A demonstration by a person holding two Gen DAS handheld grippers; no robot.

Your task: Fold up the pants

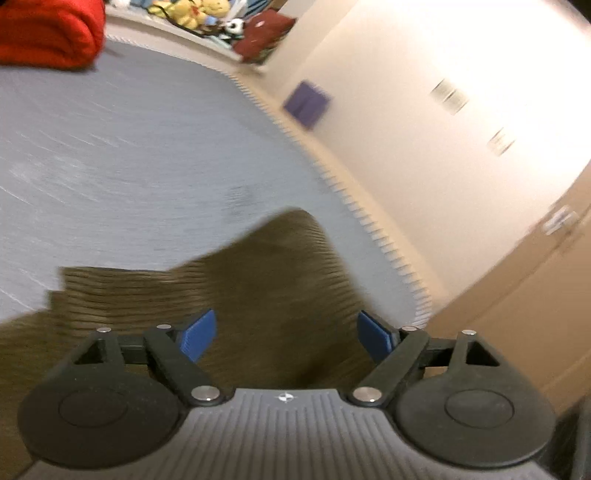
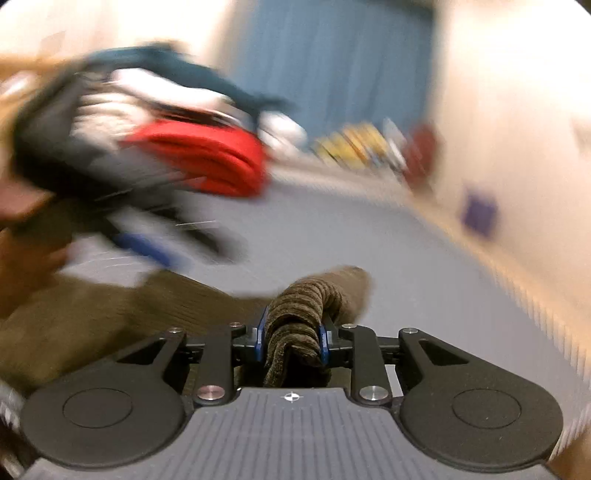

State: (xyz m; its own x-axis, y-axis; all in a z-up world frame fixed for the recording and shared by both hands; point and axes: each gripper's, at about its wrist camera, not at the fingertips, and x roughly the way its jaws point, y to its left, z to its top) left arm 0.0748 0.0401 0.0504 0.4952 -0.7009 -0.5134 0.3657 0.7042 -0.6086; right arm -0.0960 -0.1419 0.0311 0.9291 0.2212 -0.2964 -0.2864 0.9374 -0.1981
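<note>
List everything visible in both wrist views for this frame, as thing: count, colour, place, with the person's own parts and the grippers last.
pants: one, olive-brown corduroy, on the bed by the near edge
bed cover: one, grey, under everything
red garment: one, folded, far left on the bed
clothes pile: one blurred heap, white, dark, teal, red, left in the right wrist view
plush toys: several, mostly yellow, on the ledge behind the bed
purple square: one, on the wall
curtain: one, blue, far end
hand: one, blurred, left edge of the right wrist view
left gripper: open, over the pants
right gripper: shut on a bunched fold of the pants
</note>
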